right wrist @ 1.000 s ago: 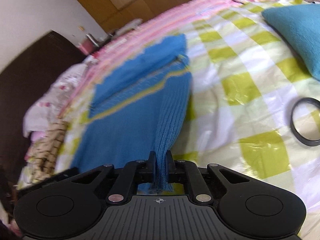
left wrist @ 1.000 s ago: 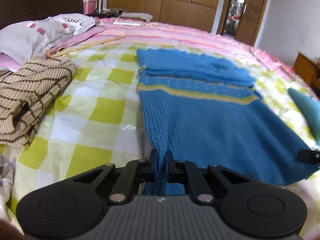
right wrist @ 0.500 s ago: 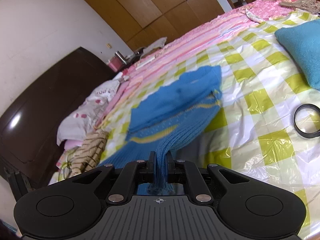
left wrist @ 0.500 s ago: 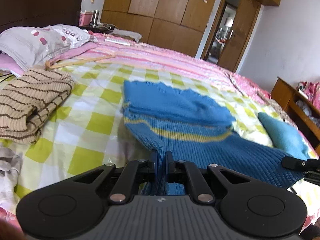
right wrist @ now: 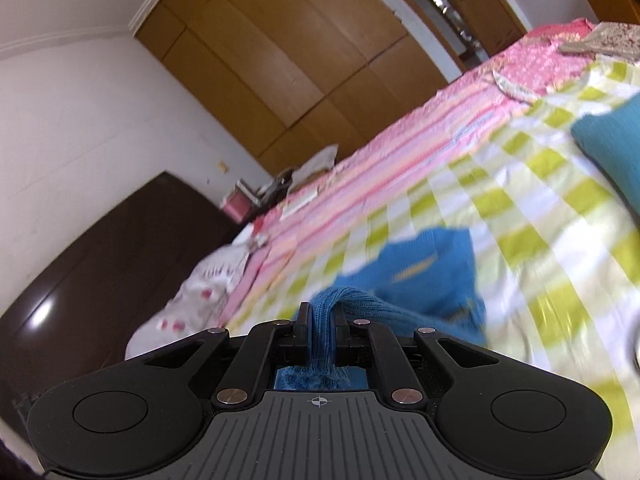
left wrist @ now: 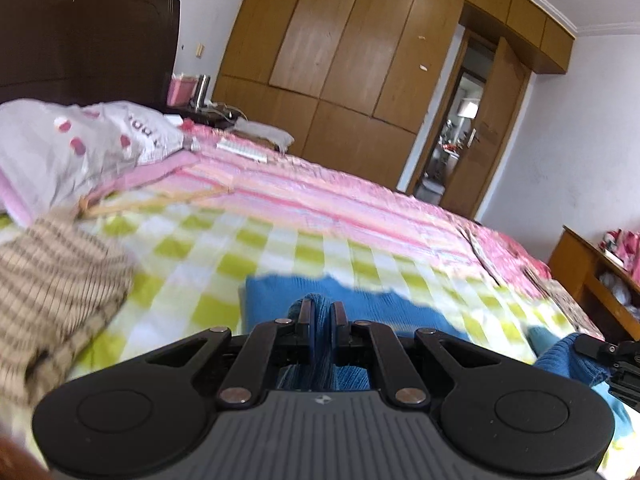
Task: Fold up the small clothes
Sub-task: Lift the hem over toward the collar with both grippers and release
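A blue knitted sweater (left wrist: 360,304) with a yellow stripe lies on the green-and-white checked bedspread (left wrist: 224,256). My left gripper (left wrist: 321,311) is shut on one near corner of the knit, lifted off the bed. My right gripper (right wrist: 321,314) is shut on the other near corner of the blue sweater (right wrist: 428,264), whose cloth bunches between the fingers and hangs back over the far part. The right gripper (left wrist: 612,354) also shows at the right edge of the left wrist view, with blue knit hanging from it. Both views are blurred.
A folded brown striped garment (left wrist: 56,280) lies on the left of the bed. A teal garment (right wrist: 612,148) lies at the right. Pillows (left wrist: 76,144) rest against the dark headboard (left wrist: 80,32), with pink bedding (left wrist: 340,196) beyond. Wooden wardrobes (left wrist: 360,52) stand behind.
Both grippers have risen and tipped up, lifting the sweater's near edge off the bed and over its far part. Less of the sweater now shows ahead of each gripper.
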A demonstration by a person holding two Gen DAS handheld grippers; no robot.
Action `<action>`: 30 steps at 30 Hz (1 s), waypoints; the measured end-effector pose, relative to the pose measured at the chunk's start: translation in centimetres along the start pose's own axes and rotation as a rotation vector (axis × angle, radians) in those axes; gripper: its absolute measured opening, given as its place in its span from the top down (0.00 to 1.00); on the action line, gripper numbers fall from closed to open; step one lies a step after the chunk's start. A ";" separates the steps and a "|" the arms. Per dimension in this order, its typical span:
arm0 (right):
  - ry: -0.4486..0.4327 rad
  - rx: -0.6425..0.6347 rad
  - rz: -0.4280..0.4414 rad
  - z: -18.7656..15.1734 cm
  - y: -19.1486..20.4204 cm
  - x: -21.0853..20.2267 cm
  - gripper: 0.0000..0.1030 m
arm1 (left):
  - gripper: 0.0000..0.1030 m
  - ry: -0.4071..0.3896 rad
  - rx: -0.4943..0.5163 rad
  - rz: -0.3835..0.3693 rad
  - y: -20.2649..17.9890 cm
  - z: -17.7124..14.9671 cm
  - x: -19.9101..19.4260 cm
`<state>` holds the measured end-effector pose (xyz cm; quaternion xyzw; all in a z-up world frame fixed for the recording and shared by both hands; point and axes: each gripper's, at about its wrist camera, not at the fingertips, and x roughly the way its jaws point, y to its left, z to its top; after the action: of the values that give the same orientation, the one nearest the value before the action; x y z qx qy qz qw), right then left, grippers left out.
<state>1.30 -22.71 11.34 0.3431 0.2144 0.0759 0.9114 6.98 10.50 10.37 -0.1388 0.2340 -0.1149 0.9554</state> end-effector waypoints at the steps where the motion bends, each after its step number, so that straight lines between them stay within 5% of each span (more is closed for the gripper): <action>1: -0.006 0.001 -0.004 0.7 -0.1 1.1 0.91 | 0.87 -0.004 0.002 0.005 0.0 0.5 1.0; 10: -0.042 0.039 -0.114 5.3 -3.3 11.7 0.91 | 0.87 0.027 0.023 0.083 0.9 2.5 11.7; 18: 0.002 0.073 -0.221 5.3 -7.7 18.6 0.91 | 0.86 0.097 0.024 0.143 1.7 1.6 18.2; 23: 0.049 0.062 -0.240 5.3 -8.4 20.5 0.84 | 0.86 0.114 0.003 0.185 2.3 1.2 19.8; 27: 0.029 0.036 -0.241 5.7 -8.3 20.8 0.62 | 0.85 0.104 -0.024 0.228 2.7 1.4 20.2; 30: 0.002 0.013 -0.221 6.1 -7.6 20.2 0.61 | 0.79 0.068 -0.016 0.259 2.5 1.7 19.6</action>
<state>22.05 -26.30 3.58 0.3229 0.2525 -0.0261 0.9117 25.12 7.56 2.86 -0.1108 0.2831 0.0067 0.9526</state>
